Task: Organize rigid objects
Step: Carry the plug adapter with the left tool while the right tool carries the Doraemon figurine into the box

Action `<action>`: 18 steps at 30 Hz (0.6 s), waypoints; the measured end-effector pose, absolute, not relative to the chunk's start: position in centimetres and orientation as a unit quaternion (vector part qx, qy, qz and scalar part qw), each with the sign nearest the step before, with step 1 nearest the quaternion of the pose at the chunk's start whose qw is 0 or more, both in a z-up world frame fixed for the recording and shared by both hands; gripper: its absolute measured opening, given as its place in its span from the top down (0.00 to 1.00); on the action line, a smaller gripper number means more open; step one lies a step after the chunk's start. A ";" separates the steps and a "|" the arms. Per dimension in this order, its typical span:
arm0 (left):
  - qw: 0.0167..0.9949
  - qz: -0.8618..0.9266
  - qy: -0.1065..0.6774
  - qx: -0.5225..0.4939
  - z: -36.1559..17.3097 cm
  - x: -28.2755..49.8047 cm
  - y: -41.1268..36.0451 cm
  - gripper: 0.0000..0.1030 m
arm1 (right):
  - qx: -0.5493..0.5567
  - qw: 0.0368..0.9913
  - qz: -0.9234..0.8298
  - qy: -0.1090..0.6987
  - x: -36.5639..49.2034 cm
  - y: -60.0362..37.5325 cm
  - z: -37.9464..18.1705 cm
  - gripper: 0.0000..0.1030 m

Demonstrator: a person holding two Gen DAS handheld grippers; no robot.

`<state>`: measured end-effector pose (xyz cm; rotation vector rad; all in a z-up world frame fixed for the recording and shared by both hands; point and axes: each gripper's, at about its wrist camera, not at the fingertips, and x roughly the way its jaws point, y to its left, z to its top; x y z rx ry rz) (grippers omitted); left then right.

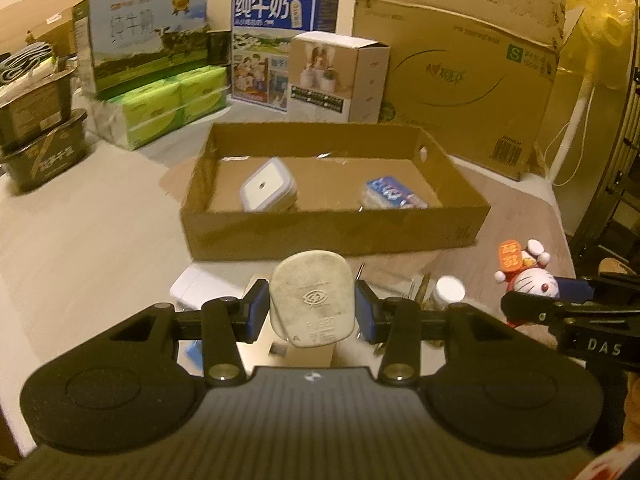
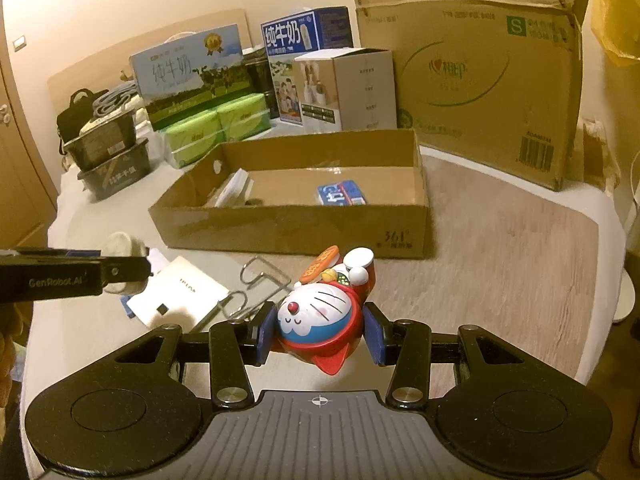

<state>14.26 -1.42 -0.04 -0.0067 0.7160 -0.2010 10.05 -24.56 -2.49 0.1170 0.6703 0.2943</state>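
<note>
Tabletop under me is pale with a wood-grain mat across the right part, lit warm and yellow, and the wall behind is plain cream. Along the back edge stands a crowd of packaging: 2 milk cartons, green tissue packs, a small white box and a big brown carton filling the right rear.

Shallow cardboard tray sits mid-table, open top, its near wall facing me. Inside it, a white square container lies toward the left end and a blue-and-white pack toward the right end, with bare floor between them.

My left gripper is clenched on a white fused plug, both blue pads pressing its sides, held above the table just short of the tray's near wall. My right gripper grips a Doraemon figurine, pads against its head and red body, also in front of that near wall, toward the right end.

Below, between me and the tray, lie a white flat box, a wire clip and a small white-capped bottle. Right of the tray, the mat runs bare to the table's right edge.
</note>
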 end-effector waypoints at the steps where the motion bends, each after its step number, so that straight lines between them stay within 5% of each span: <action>1: 0.932 -0.101 0.348 -0.003 0.2 14.7 -1.6 0.60 | 0.056 0.933 0.144 0.326 10.4 -24.6 -2.4 0.55; 18: 0.935 -0.110 0.337 -0.005 1.2 24.0 -3.1 0.60 | 0.036 0.942 0.161 0.293 20.3 -24.9 0.3 0.55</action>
